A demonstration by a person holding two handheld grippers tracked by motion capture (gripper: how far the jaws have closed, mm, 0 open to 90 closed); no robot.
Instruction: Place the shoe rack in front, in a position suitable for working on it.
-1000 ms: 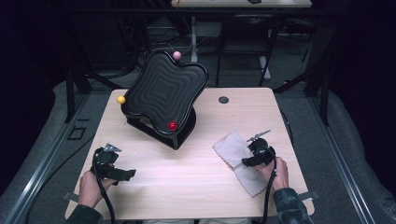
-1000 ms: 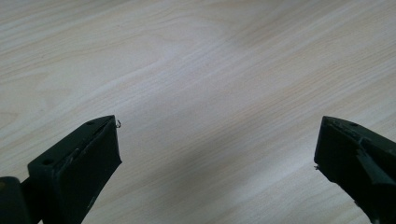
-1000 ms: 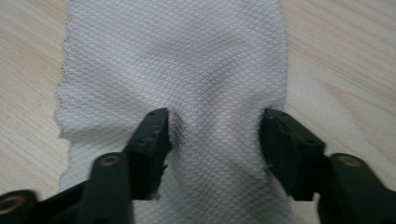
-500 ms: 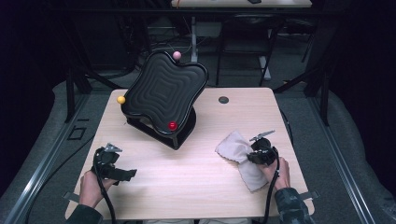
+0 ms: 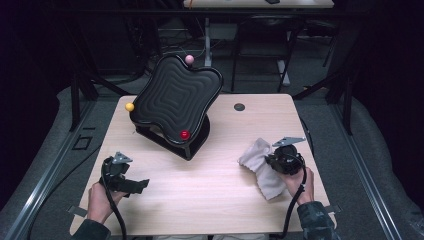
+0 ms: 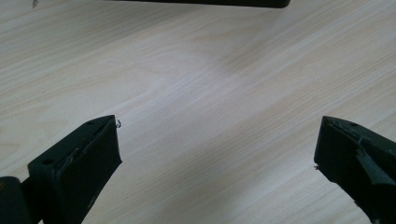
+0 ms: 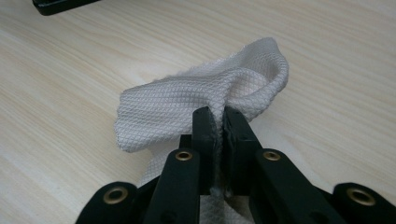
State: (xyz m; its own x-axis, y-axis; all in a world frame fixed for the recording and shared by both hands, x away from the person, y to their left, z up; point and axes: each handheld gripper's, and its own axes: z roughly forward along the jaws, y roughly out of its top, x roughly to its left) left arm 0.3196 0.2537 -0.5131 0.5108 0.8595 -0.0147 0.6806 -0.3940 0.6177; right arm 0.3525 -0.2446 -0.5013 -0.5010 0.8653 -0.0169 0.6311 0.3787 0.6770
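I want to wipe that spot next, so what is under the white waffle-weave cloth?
Under the white waffle-weave cloth lies bare light wooden table. The right gripper pinches a fold; whatever the draped part covers is hidden.

Right gripper clamped, left gripper agape

— Any writing to read here? A label, a brand, a number?

— None. The tabletop is bare pale wood grain, with no print on it.

— What about the cloth?

— Just a plain white weave, no tag or mark to be read.

— And the black tray at the far left?

— Only moulded ridges; no lettering. The tools carry no readable marks either, as far as can be told.
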